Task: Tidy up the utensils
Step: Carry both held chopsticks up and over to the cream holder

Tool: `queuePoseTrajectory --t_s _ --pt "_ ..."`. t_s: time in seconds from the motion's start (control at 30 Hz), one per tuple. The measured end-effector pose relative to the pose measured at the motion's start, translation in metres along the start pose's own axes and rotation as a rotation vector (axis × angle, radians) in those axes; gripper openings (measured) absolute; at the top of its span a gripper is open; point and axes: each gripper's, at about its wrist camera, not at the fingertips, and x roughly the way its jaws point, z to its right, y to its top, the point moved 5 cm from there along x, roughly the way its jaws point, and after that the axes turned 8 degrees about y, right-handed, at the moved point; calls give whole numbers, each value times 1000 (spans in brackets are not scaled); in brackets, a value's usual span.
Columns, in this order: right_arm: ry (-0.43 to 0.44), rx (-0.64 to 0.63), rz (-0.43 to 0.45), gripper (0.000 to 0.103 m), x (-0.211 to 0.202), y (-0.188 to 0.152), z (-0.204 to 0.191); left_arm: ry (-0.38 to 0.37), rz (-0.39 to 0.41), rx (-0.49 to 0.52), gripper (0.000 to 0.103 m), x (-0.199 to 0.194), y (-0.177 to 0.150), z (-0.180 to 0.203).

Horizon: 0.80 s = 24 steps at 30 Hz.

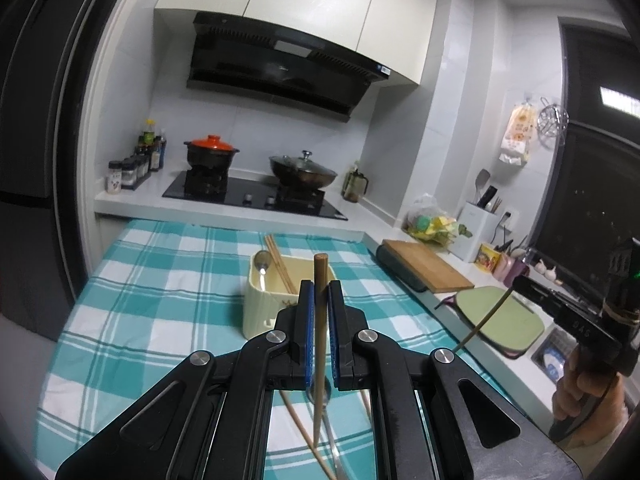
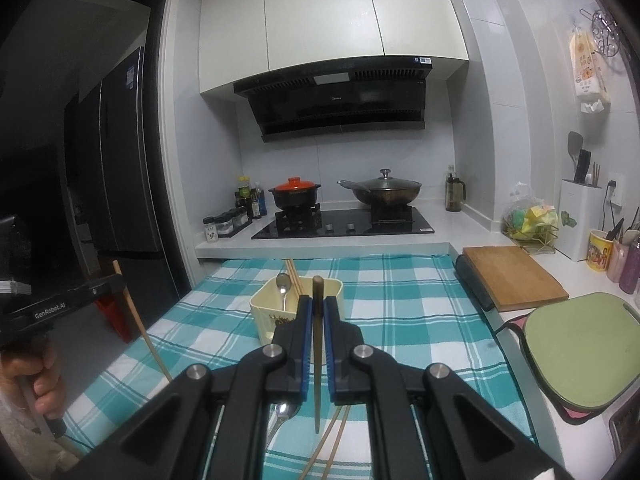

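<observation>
Teal-and-white checked cloth (image 1: 168, 280) covers the counter (image 2: 320, 245) we work at, with a black hob (image 2: 344, 222) beyond it carrying a red-lidded pot (image 2: 295, 194) and a glass-lidded wok (image 2: 384, 192) under a dark hood (image 2: 340, 100). To the right we see a wooden board (image 2: 514, 276) and a green mat (image 2: 580, 352).

Near the middle of the cloth stands a cream holder (image 1: 264, 300); a spoon (image 1: 262, 266) and a pair of chopsticks (image 1: 280, 264) lean inside it, toward its left end.

We hold the left gripper (image 1: 320, 292) nearly closed on a light chopstick (image 1: 320, 340), pinched upright between the blue pads (image 1: 307, 320), its blunt end above the fingers and its tip hanging down over the cloth. The right gripper (image 2: 317, 308) is likewise clamped on a dark chopstick (image 2: 317, 360), also upright. Both sit just in front of the holder, above the cloth.

Beneath the grippers, loose on the cloth, lie a second spoon (image 2: 282, 414) and two more light chopsticks (image 2: 332, 440). A hand (image 1: 580, 392) on the right gripper's handle shows at the edge of the left view.
</observation>
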Motion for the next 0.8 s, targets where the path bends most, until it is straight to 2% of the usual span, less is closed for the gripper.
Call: queuePoseTrajectory --t_s 0.3,0.8 --pt "4 -26 34 6 -5 17 -7 3 16 20 5 5 13 2" --pt "26 -36 22 6 7 23 -12 33 6 58 5 19 19 9"
